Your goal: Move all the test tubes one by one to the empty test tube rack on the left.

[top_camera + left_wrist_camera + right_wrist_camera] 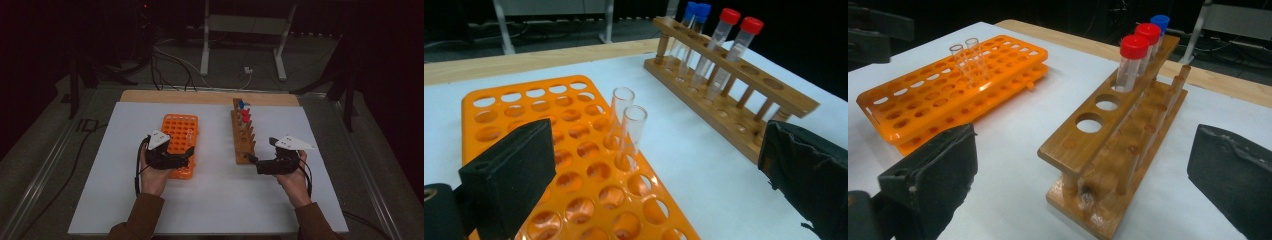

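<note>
An orange tube rack (180,135) lies left of centre on the white mat. Two clear, uncapped tubes (626,127) stand upright next to each other in its holes (965,57). My left gripper (186,155) is over the near end of this rack, open, with nothing between its jaws (659,175). A wooden rack (243,137) right of centre holds two red-capped tubes (736,42) and two blue-capped tubes (694,20) at its far end. My right gripper (260,150) is at the near end of the wooden rack (1113,140), open and empty.
The white mat (215,195) covers a wooden tabletop whose bare strip (200,96) shows at the far edge. Beyond it on the floor are cables (170,65) and a white stand's legs (205,55). Metal rails (45,170) run along both sides.
</note>
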`<move>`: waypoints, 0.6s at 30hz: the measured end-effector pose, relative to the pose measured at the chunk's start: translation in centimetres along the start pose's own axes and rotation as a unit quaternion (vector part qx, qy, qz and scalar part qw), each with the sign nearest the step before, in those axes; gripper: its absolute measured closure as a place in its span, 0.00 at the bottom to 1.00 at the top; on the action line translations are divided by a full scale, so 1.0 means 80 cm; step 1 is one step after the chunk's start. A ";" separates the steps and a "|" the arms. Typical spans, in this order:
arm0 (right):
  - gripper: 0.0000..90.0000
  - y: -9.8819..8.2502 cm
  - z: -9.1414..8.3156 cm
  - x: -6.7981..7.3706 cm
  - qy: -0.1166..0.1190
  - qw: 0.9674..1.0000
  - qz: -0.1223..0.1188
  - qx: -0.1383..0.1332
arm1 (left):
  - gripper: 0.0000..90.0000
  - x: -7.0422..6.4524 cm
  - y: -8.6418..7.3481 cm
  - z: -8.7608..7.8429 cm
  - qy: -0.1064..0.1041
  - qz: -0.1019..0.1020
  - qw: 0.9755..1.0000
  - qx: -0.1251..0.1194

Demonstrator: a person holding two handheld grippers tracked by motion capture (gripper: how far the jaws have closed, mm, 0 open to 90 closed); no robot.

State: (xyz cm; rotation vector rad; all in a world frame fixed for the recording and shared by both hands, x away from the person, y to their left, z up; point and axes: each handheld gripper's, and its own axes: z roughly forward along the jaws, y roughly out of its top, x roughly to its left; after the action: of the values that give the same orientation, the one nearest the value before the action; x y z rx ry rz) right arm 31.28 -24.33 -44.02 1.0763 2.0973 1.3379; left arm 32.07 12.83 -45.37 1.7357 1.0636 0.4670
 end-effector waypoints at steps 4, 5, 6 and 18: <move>0.00 0.008 0.002 0.002 -0.002 1.000 -0.008 -0.001 | 0.00 -0.001 -0.004 -0.008 0.004 0.001 1.000 -0.006; 0.00 0.010 0.002 0.002 -0.003 1.000 -0.010 -0.001 | 0.00 -0.001 -0.005 -0.009 0.003 -0.001 1.000 -0.008; 0.00 0.013 0.003 0.002 -0.003 1.000 -0.010 -0.001 | 0.00 -0.001 -0.007 -0.009 0.004 0.001 1.000 -0.006; 0.00 0.039 0.031 -0.013 -0.022 1.000 0.000 0.005 | 0.00 -0.004 -0.011 -0.018 0.026 0.012 1.000 0.000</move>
State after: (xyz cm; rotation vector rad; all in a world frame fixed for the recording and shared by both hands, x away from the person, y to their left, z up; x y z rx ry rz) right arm 34.81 -23.07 -42.39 1.0995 2.0745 1.2939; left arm 30.49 13.45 -45.52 1.7453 1.0810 0.5307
